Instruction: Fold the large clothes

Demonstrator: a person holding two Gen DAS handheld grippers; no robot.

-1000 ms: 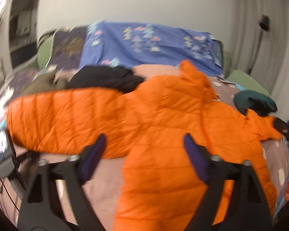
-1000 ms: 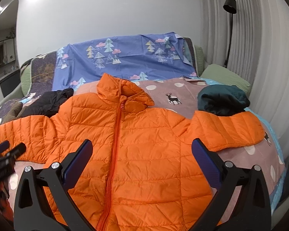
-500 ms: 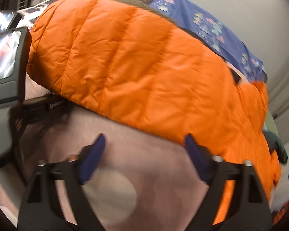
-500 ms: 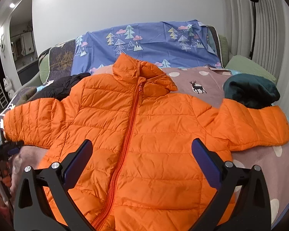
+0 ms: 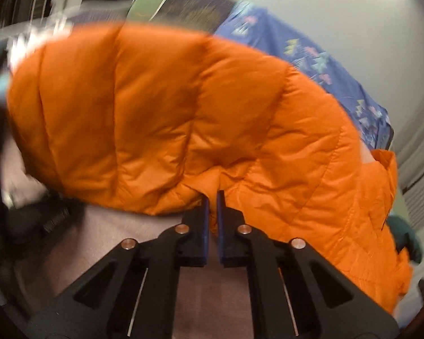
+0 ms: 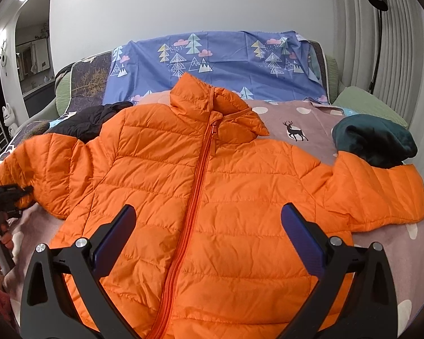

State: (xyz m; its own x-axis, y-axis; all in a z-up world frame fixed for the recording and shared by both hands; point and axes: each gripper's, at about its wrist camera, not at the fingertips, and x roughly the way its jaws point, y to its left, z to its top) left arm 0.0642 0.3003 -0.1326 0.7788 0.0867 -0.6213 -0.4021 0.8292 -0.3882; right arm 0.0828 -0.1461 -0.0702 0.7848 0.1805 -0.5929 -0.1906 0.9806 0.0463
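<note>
An orange puffer jacket [image 6: 212, 192] lies face up on the bed, zipped, with both sleeves spread out. My left gripper [image 5: 212, 195] is shut on the lower edge of the jacket's left sleeve [image 5: 161, 118], which fills the left wrist view. In the right wrist view the left gripper [image 6: 11, 195] shows at the sleeve's cuff on the far left. My right gripper [image 6: 209, 220] is open and empty, above the jacket's lower front, its jaws either side of the zip.
A mauve deer-print sheet [image 6: 296, 121] covers the bed. A black garment [image 6: 90, 121] lies behind the left shoulder, a dark teal garment [image 6: 373, 141] by the right sleeve. A blue tree-print cloth [image 6: 212, 65] hangs at the back. A floor lamp [image 6: 377, 28] stands at right.
My left gripper dropped to the left sleeve, moved in on its lower edge and closed on it. My right gripper stayed open and shifted its view slightly over the jacket.
</note>
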